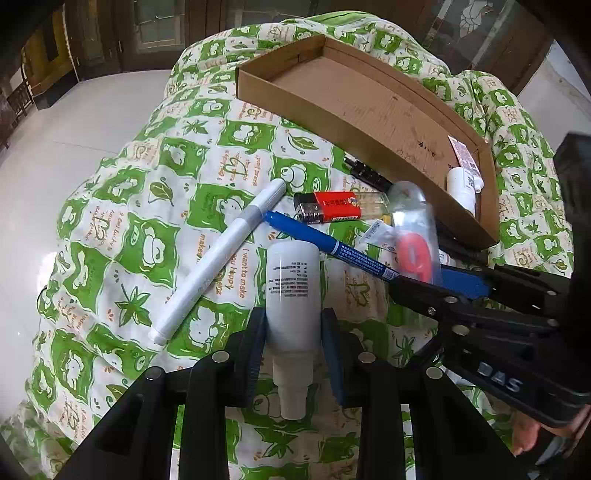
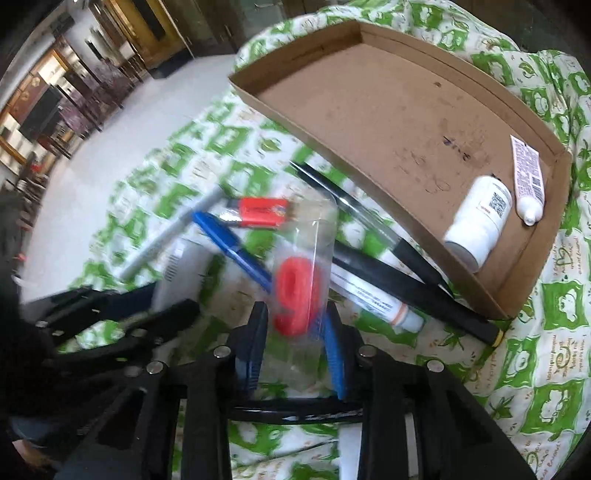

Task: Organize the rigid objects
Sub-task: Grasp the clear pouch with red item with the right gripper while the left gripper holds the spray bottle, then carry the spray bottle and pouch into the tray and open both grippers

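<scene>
We pinch a white bottle (image 1: 293, 295) in our left gripper (image 1: 293, 325), our right gripper (image 2: 295, 325) pinches a clear packet (image 2: 299, 280), tray (image 2: 369, 35) mostly bare, two items at its right end.

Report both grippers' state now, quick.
Left gripper: shut on the white bottle.
Right gripper: shut on the clear packet with the red 9, lifted off the cloth.

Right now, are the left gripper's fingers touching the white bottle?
Touching. The left wrist view shows both fingers of the left gripper pressed against the sides of the white bottle, no gap on either side.
</scene>
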The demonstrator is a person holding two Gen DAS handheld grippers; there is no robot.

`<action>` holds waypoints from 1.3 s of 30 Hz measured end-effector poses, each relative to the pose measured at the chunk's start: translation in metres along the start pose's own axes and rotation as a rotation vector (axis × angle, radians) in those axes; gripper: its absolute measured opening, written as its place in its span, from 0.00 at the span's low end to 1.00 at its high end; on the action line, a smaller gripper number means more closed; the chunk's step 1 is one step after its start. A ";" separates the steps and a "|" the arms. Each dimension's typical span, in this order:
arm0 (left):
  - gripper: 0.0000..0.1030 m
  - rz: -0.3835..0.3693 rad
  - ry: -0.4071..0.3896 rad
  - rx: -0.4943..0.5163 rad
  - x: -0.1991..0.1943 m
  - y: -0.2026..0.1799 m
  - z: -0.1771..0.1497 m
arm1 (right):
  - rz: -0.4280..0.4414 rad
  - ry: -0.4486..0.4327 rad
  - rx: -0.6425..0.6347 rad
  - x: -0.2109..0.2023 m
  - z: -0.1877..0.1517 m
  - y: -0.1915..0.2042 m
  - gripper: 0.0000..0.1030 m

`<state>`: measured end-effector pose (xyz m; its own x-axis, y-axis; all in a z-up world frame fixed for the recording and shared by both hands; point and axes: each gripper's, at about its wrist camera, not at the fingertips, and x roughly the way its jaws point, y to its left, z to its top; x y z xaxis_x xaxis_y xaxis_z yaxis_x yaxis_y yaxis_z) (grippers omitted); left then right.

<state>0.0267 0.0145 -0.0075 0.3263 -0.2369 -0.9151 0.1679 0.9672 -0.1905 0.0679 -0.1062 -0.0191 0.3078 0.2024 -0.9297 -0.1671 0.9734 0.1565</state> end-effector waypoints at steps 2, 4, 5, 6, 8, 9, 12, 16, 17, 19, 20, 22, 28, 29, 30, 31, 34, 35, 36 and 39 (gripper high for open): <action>0.30 -0.002 0.008 0.000 0.003 0.000 0.001 | -0.012 0.005 0.012 0.005 0.001 -0.005 0.28; 0.30 0.001 0.014 0.000 0.006 -0.001 0.001 | -0.008 -0.004 0.023 0.003 0.002 -0.007 0.28; 0.30 0.002 0.012 0.001 0.006 -0.002 0.001 | -0.019 -0.016 0.020 0.000 0.001 -0.015 0.28; 0.30 0.002 0.005 0.004 0.005 -0.003 0.001 | -0.033 -0.033 0.012 -0.003 0.001 -0.014 0.28; 0.30 -0.011 -0.018 0.009 0.001 -0.004 0.001 | -0.028 -0.054 0.009 -0.008 0.001 -0.015 0.27; 0.30 -0.016 -0.026 0.010 -0.001 -0.005 0.001 | -0.020 -0.059 0.010 -0.009 0.000 -0.013 0.26; 0.30 -0.017 -0.046 0.013 -0.006 -0.005 0.001 | 0.003 -0.080 0.011 -0.015 -0.002 -0.014 0.25; 0.30 -0.031 -0.079 0.000 -0.018 -0.003 0.000 | 0.052 -0.108 0.014 -0.024 -0.003 -0.018 0.24; 0.30 -0.035 -0.087 -0.006 -0.022 -0.002 0.000 | 0.063 -0.118 0.014 -0.027 -0.003 -0.018 0.21; 0.30 -0.043 -0.092 -0.018 -0.026 -0.002 -0.001 | 0.076 -0.135 0.010 -0.031 -0.003 -0.017 0.13; 0.30 -0.045 -0.093 -0.022 -0.028 -0.002 -0.002 | 0.084 -0.144 0.011 -0.032 -0.002 -0.017 0.13; 0.30 -0.038 -0.093 -0.020 -0.031 -0.004 -0.003 | 0.091 -0.140 0.007 -0.031 -0.003 -0.015 0.13; 0.30 -0.058 -0.108 -0.068 -0.038 0.005 -0.005 | 0.145 -0.128 0.049 -0.032 -0.006 -0.023 0.13; 0.30 -0.065 -0.106 -0.077 -0.038 0.007 -0.006 | 0.175 -0.126 0.071 -0.033 -0.006 -0.028 0.13; 0.30 -0.069 -0.104 -0.082 -0.036 0.008 -0.006 | 0.202 -0.127 0.091 -0.034 -0.007 -0.033 0.13; 0.30 -0.072 -0.101 -0.087 -0.035 0.009 -0.006 | 0.222 -0.128 0.106 -0.036 -0.006 -0.035 0.13; 0.30 -0.091 -0.106 -0.092 -0.036 0.009 -0.006 | 0.302 -0.138 0.170 -0.042 -0.006 -0.049 0.13; 0.30 -0.096 -0.109 -0.092 -0.036 0.008 -0.006 | 0.312 -0.142 0.180 -0.045 -0.006 -0.052 0.13; 0.30 -0.098 -0.110 -0.092 -0.037 0.008 -0.006 | 0.319 -0.146 0.193 -0.047 -0.006 -0.056 0.13; 0.30 -0.098 -0.112 -0.085 -0.039 0.006 -0.006 | 0.338 -0.159 0.218 -0.053 -0.006 -0.064 0.13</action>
<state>0.0096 0.0303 0.0249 0.4148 -0.3344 -0.8462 0.1264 0.9422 -0.3104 0.0562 -0.1799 0.0183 0.4132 0.5107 -0.7540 -0.0864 0.8462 0.5258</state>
